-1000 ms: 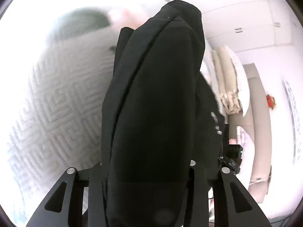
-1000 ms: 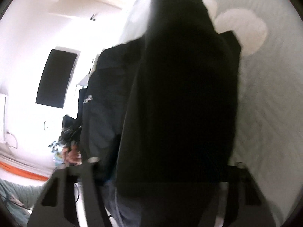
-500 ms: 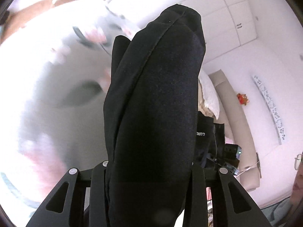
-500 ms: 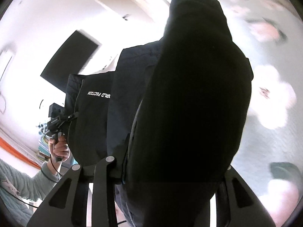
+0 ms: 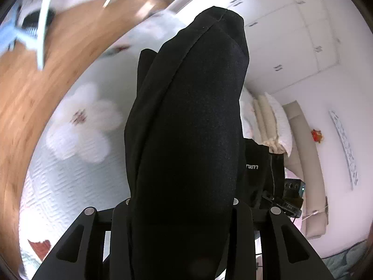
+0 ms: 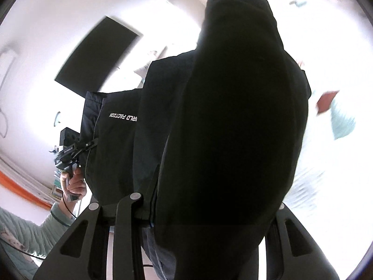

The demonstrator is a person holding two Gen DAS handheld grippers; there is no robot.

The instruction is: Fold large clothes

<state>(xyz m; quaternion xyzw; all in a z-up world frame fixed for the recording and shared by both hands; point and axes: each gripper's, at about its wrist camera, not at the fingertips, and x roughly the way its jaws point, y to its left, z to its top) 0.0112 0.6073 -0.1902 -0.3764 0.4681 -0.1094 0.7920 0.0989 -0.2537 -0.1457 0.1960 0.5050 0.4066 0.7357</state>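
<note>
A large black garment (image 5: 186,140) with white lettering fills the middle of both wrist views. My left gripper (image 5: 181,210) is shut on a bunched edge of it, which hides the fingertips. My right gripper (image 6: 209,210) is shut on another bunched edge of the black garment (image 6: 233,128). The garment hangs stretched between the two grippers above the bed. The left gripper (image 6: 70,154) and the hand holding it show at the far side of the cloth in the right wrist view. The right gripper (image 5: 289,196) shows past the cloth in the left wrist view.
A white textured bedspread with flower prints (image 5: 79,126) lies below. A wooden floor (image 5: 28,88) borders it at left. Pillows (image 5: 270,126) and a beige headboard (image 5: 307,163) stand at right, white wardrobes (image 5: 291,35) behind. A dark screen (image 6: 93,53) hangs on the wall.
Both grippers have swung with the garment held between them. The views turned from the bedspread toward the floor and the room. The grip on the cloth is unchanged.
</note>
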